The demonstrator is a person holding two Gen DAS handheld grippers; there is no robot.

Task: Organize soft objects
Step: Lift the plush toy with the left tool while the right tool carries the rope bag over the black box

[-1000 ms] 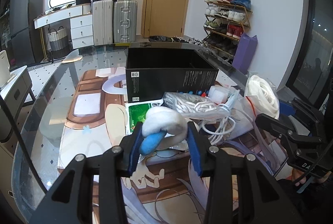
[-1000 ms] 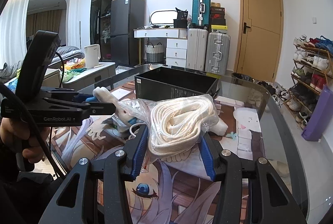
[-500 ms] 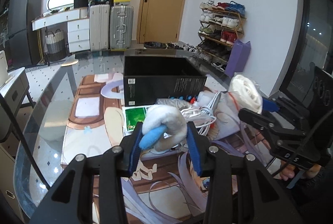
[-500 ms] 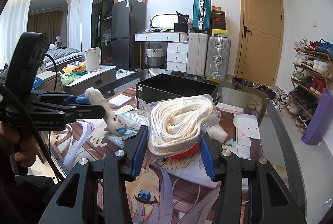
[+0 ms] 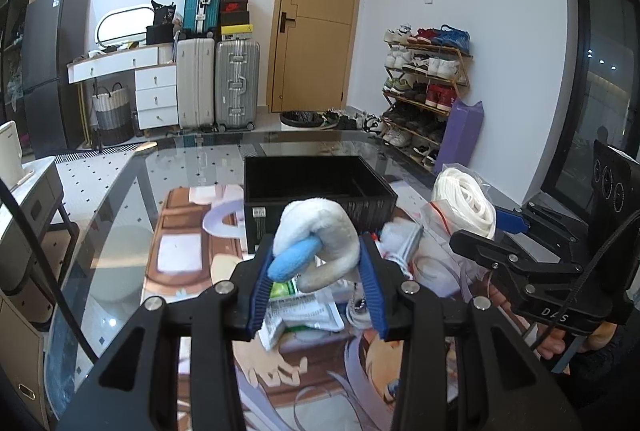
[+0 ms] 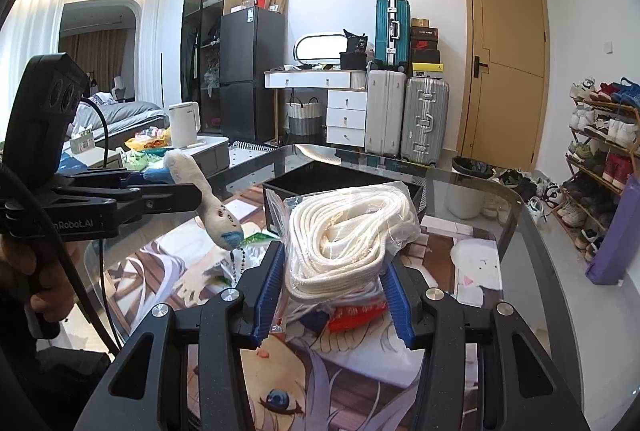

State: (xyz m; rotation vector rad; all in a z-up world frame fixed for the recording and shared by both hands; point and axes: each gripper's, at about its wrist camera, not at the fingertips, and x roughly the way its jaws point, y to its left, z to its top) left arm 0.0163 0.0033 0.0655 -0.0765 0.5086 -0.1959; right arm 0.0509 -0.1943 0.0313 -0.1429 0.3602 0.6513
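While the plush toy (image 5: 316, 231) is clamped in the left tongs (image 5: 316, 283) and the bagged rope coil (image 6: 344, 239) in the right tongs (image 6: 332, 295), both are held above the worktop (image 5: 120, 231), short of the black box (image 5: 316, 187); release over it is judged next.

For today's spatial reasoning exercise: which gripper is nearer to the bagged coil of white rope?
Right. The right gripper is clamped on the bagged rope coil. The left gripper is off to its side, holding a white plush toy apart from it.
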